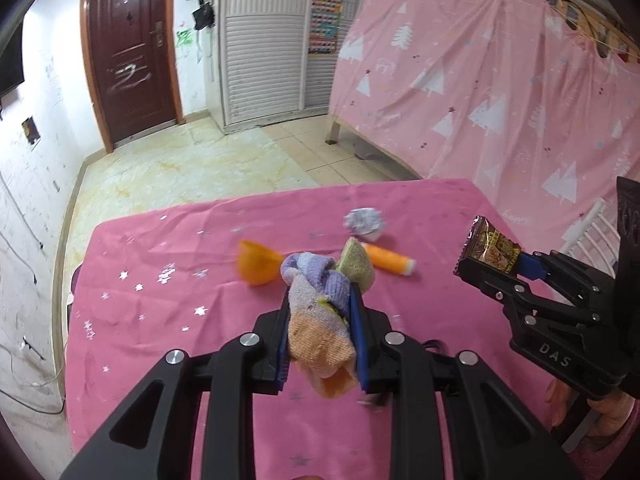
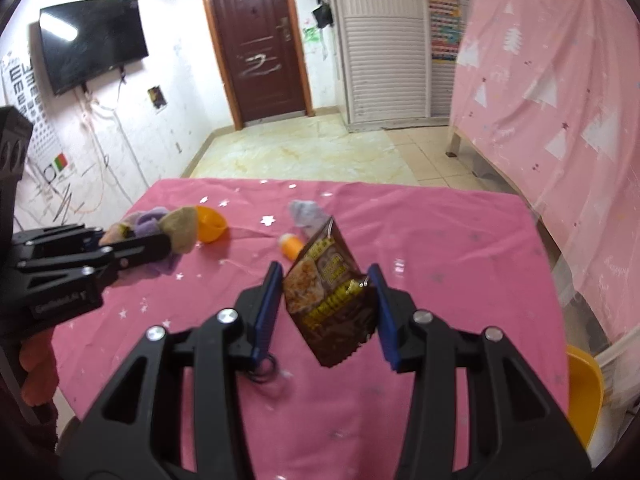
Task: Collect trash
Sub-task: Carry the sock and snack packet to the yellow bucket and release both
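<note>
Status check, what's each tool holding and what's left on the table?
Left tool shut on striped cloth. Right tool shut on brown snack wrapper. Orange bowl, crumpled paper remain.

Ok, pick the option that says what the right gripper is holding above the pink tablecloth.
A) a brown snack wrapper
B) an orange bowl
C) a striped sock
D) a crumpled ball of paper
A: the brown snack wrapper sits between the blue pads of the right gripper, lifted off the pink tablecloth; the left wrist view shows it sticking out of that gripper's tips too.
</note>
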### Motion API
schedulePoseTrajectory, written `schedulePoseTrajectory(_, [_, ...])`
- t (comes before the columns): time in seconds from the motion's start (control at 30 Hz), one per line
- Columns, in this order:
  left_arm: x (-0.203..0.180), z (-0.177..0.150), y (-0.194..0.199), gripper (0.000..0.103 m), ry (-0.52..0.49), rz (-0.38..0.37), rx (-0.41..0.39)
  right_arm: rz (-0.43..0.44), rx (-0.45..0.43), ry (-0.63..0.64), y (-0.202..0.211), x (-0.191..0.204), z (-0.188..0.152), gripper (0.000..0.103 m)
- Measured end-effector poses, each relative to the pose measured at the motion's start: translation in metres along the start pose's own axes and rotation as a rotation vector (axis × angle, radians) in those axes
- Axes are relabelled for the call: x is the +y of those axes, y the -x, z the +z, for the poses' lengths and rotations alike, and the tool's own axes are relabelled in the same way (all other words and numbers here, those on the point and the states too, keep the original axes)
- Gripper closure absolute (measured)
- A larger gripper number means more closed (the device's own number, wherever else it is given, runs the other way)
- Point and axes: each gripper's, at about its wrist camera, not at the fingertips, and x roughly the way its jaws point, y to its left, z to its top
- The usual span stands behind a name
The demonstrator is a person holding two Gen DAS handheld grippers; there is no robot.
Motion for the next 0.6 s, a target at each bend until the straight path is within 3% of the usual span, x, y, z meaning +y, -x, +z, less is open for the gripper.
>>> schedulePoseTrajectory(0.23, [-0.047,0.007,0.002,0.084,-0.047,-0.049,-0.002,-0.033,-0.061,-0.089,0.032,-0.047,-0.016,0.062])
schedulePoseTrajectory(0.6, [-0.154,0.010,-0.009,0.084,-0.158,-0.149,0.022,-0.156,-0.097,-0.236,0.075,-0.139,-0.059,0.061])
